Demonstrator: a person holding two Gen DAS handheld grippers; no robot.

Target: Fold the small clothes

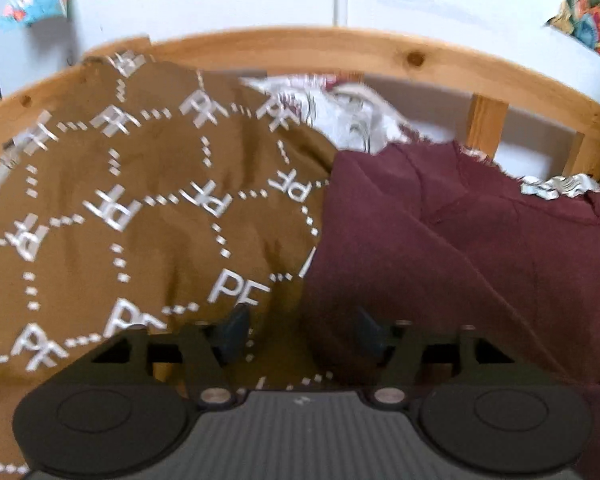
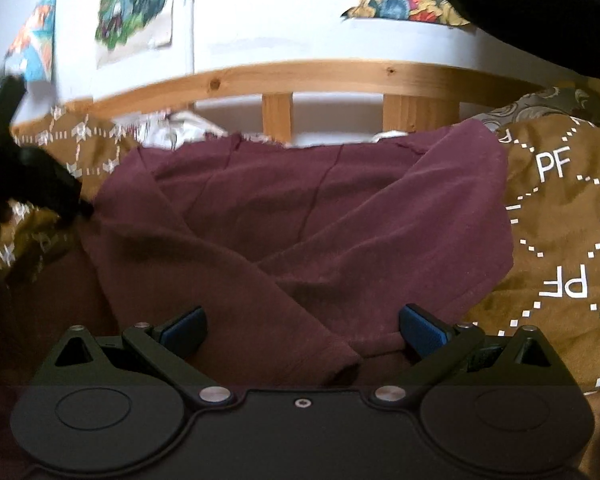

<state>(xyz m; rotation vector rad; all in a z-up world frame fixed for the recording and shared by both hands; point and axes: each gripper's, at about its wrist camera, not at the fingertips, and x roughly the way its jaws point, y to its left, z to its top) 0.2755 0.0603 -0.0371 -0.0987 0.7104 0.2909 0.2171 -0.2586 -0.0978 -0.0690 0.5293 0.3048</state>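
Note:
A maroon garment (image 2: 300,216) lies on a brown bedspread (image 2: 556,240) printed with white letters, its sleeves folded across its front. My right gripper (image 2: 302,329) is open at the garment's near edge. A sleeve end (image 2: 336,356) lies between its blue pads (image 2: 422,330), and neither pad presses on it. In the left wrist view the same maroon garment (image 1: 460,248) fills the right half. My left gripper (image 1: 302,333) is open over the garment's left edge, where it meets the bedspread (image 1: 140,200). From the right wrist view the left gripper (image 2: 40,184) shows as a dark shape at that edge.
A wooden bed rail (image 2: 320,76) with upright slats runs behind the garment, against a white wall with pictures (image 2: 136,4). Crumpled white patterned cloth (image 1: 340,112) lies by the rail. A dark shape (image 2: 540,8) fills the top right corner.

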